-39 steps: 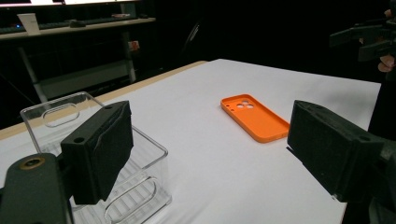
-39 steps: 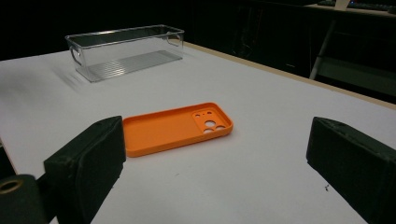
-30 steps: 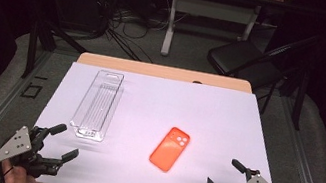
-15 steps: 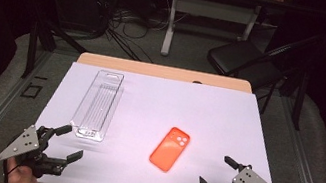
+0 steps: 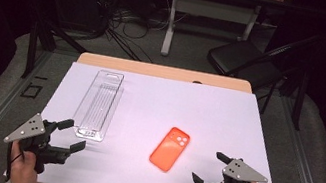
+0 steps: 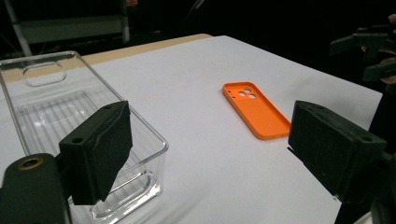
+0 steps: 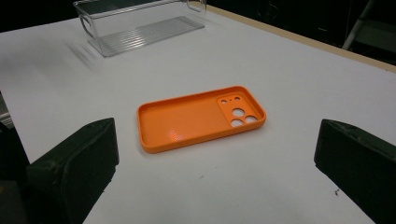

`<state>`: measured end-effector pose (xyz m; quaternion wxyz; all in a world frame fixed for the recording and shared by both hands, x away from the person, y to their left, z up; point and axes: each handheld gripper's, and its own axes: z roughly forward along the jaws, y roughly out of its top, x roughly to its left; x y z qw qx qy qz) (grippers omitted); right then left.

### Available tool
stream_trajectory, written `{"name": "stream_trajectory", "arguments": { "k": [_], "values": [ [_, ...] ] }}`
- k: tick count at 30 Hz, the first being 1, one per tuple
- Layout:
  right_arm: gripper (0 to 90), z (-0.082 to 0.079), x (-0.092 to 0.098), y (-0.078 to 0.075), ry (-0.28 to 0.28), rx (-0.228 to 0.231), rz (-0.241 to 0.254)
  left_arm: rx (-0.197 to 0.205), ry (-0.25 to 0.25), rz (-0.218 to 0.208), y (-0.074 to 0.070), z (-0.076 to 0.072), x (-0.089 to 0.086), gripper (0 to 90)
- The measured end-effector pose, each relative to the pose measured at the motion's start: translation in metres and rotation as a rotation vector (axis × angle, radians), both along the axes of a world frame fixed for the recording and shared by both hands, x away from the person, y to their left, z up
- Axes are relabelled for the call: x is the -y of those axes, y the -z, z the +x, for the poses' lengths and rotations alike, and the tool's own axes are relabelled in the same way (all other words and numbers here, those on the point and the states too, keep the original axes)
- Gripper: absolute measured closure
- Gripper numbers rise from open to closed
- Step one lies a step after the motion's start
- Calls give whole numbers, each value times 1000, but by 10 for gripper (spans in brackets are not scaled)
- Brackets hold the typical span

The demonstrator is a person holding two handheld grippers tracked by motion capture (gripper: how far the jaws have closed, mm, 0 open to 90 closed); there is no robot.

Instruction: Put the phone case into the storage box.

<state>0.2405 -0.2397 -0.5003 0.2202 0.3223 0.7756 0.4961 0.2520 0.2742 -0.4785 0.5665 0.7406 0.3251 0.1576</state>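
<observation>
Both grippers have advanced a little toward the bench centre since the earlier frames; the objects on the bench have not shifted.

Left to right: the left gripper, jaws apart and empty, hovers just beside the near end of the clear, ribbed, rectangular plastic tray, which lies empty on the white-covered bench. The orange plastic phone case lies open side up, near the centre, well apart from the tray. The right gripper, jaws apart and empty, faces the case. Judgement: approach step, nothing yet grasped. The next move probably calls for the right gripper to straddle the case's thin rim and close, the left gripper steadying the tray.
</observation>
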Motion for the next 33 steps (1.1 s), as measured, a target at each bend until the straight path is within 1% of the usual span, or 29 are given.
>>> {"name": "stream_trajectory", "arguments": {
  "k": [2,4,6,8,9,10,11,12,13,14,16,17,19,21,22,23,24,26,29,30,32,33],
  "values": [
    [0,1,-1,0,0,-2,-4,-27,-19,-10,0,5,-1,122],
    [0,5,-5,-1,-8,-5,-1,-40,-22,-32,-1,8,-2,109],
    [0,6,-6,-2,-12,-3,-1,-64,-24,-37,-4,13,-2,94],
    [0,9,-9,-5,-20,-8,-1,-84,-1,-43,-7,18,-2,77],
    [0,10,-10,-6,-20,-10,-3,-95,5,-39,-8,20,-2,64],
    [0,11,-12,-6,-17,-9,-3,-104,22,-42,-10,24,-1,49],
    [0,14,-14,-7,-18,-17,-11,-110,32,-48,-11,26,0,39],
    [0,14,-14,-7,-18,-17,-11,-112,34,-48,-12,28,1,39],
    [0,17,-17,-7,-23,-26,-20,-111,32,-47,-14,31,3,18],
    [0,18,-19,-8,-26,-31,-24,-115,36,-55,-16,34,4,9],
    [0,20,-21,-8,-29,-33,-32,-103,39,-64,-19,39,8,4],
    [0,23,-24,-8,-27,-41,-34,-110,42,-68,-22,42,10,4],
    [0,25,-26,-9,-24,-49,-34,-125,57,-61,-25,49,17,4],
    [7,29,-32,-11,-19,-60,-29,-121,89,-33,-28,54,22,4],
    [7,31,-33,-12,-20,-61,-28,-122,96,-16,-28,57,25,4],
    [7,31,-33,-12,-20,-61,-28,-132,97,-8,-29,59,27,4],
    [7,33,-36,-14,-23,-71,-20,-142,102,-2,-29,62,29,4],
    [7,35,-37,-15,-23,-71,-15,-140,94,-1,-30,66,32,4],
    [7,40,-40,-18,-27,-83,-7,-138,102,-12,-33,72,36,4],
    [7,41,-42,-19,-27,-86,-3,-131,96,6,-34,74,37,4],
    [7,43,-44,-20,-32,-91,-4,-138,102,37,-35,79,40,5],
    [8,45,-46,-21,-36,-94,-11,-145,97,56,-36,81,42,5]
  ]
}}
